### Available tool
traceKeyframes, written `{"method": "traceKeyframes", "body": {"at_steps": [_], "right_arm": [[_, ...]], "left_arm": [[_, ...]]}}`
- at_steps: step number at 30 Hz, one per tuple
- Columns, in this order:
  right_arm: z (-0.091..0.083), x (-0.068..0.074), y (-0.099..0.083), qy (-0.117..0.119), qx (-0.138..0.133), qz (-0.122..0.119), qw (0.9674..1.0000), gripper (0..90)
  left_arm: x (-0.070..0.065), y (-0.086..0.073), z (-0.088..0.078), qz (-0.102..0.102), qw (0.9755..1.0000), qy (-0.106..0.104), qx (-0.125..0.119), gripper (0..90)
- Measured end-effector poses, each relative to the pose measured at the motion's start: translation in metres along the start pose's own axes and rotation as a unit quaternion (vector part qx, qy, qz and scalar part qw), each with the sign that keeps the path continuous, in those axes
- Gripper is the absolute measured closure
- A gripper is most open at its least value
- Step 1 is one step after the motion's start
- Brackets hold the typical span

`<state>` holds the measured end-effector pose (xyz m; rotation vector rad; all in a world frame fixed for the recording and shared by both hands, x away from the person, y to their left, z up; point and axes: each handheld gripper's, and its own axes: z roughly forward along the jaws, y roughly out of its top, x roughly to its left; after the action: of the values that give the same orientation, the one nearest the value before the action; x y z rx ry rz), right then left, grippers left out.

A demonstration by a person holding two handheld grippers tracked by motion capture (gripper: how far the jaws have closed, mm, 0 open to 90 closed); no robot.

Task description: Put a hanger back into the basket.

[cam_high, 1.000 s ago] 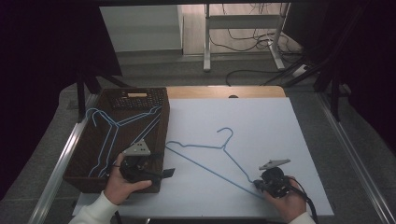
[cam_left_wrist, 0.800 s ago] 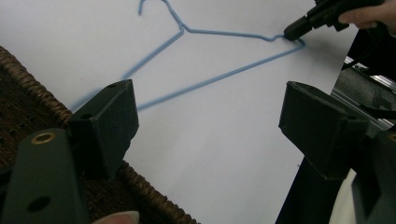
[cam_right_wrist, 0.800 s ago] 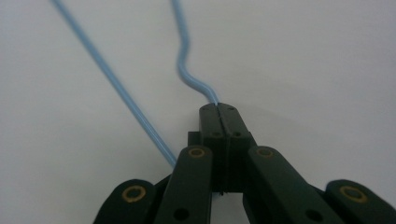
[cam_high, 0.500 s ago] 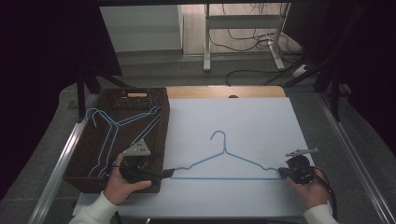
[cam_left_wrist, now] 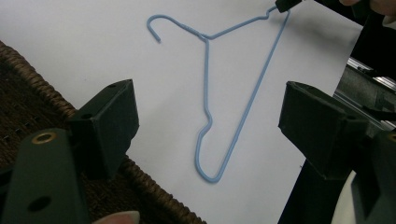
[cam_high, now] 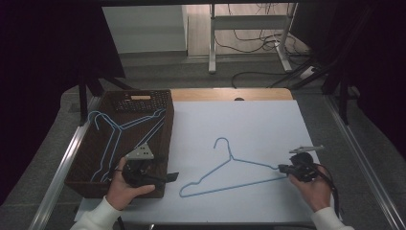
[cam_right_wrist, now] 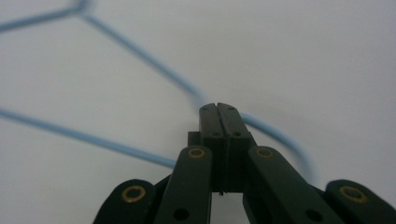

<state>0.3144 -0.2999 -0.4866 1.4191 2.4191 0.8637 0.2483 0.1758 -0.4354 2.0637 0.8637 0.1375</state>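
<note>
A light blue wire hanger (cam_high: 231, 157) lies on the white sheet, its hook toward the far side. My right gripper (cam_high: 283, 168) is shut on the hanger's right corner, and the wire (cam_right_wrist: 140, 53) runs out from its closed tips (cam_right_wrist: 218, 106). My left gripper (cam_high: 167, 177) rests at the near right corner of the wicker basket (cam_high: 166, 139) with its jaws wide open and nothing between them. In the left gripper view (cam_left_wrist: 210, 93) the hanger (cam_left_wrist: 206, 70) lies well ahead of the jaws on the sheet.
A few more blue hangers (cam_high: 113, 139) lie inside the basket. A white sheet (cam_high: 268, 124) covers the table, with metal rails (cam_high: 64, 163) along both sides. Desk legs and cables (cam_high: 249, 43) stand on the floor beyond the far edge.
My right gripper has moved right and slightly away with the hanger's corner in it. The hanger swung round, its left end sliding toward the near edge. The left gripper stayed put.
</note>
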Motion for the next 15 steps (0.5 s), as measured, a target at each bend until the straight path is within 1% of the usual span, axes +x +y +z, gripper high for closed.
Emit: {"method": "traceKeyframes", "body": {"at_steps": [1, 2, 4, 6, 8, 11, 13, 15], "right_arm": [[0.002, 0.011, 0.003, 0.014, 0.001, -0.013, 0.9998, 90.0], [0.004, 0.019, 0.004, 0.025, 0.001, -0.024, 0.9994, 90.0], [0.011, 0.039, 0.008, 0.05, 0.007, -0.045, 0.9977, 90.0], [0.022, 0.059, 0.011, 0.068, 0.02, -0.066, 0.9954, 90.0], [0.031, 0.074, 0.012, 0.08, 0.03, -0.079, 0.9932, 90.0], [0.043, 0.089, 0.014, 0.095, 0.042, -0.093, 0.9902, 90.0], [0.049, 0.096, 0.015, 0.1, 0.048, -0.1, 0.9887, 90.0], [0.053, 0.1, 0.016, 0.1, 0.055, -0.106, 0.9878, 90.0]], "left_arm": [[0.0, 0.0, 0.0, 0.0, 1.0, 0.0, 0.0, 19.6], [0.0, 0.0, 0.001, 0.0, 1.0, -0.001, 0.0, 19.6], [-0.001, 0.0, 0.001, 0.0, 1.0, -0.002, 0.001, 19.6], [-0.001, 0.0, 0.002, 0.002, 1.0, -0.003, 0.002, 19.6], [-0.001, 0.0, 0.002, 0.001, 1.0, -0.003, 0.001, 19.6], [-0.001, 0.0, 0.001, 0.001, 1.0, -0.003, 0.001, 19.6], [-0.001, 0.0, 0.001, 0.001, 1.0, -0.002, 0.001, 19.7], [-0.001, 0.0, 0.001, 0.001, 1.0, -0.002, 0.001, 19.7]]}}
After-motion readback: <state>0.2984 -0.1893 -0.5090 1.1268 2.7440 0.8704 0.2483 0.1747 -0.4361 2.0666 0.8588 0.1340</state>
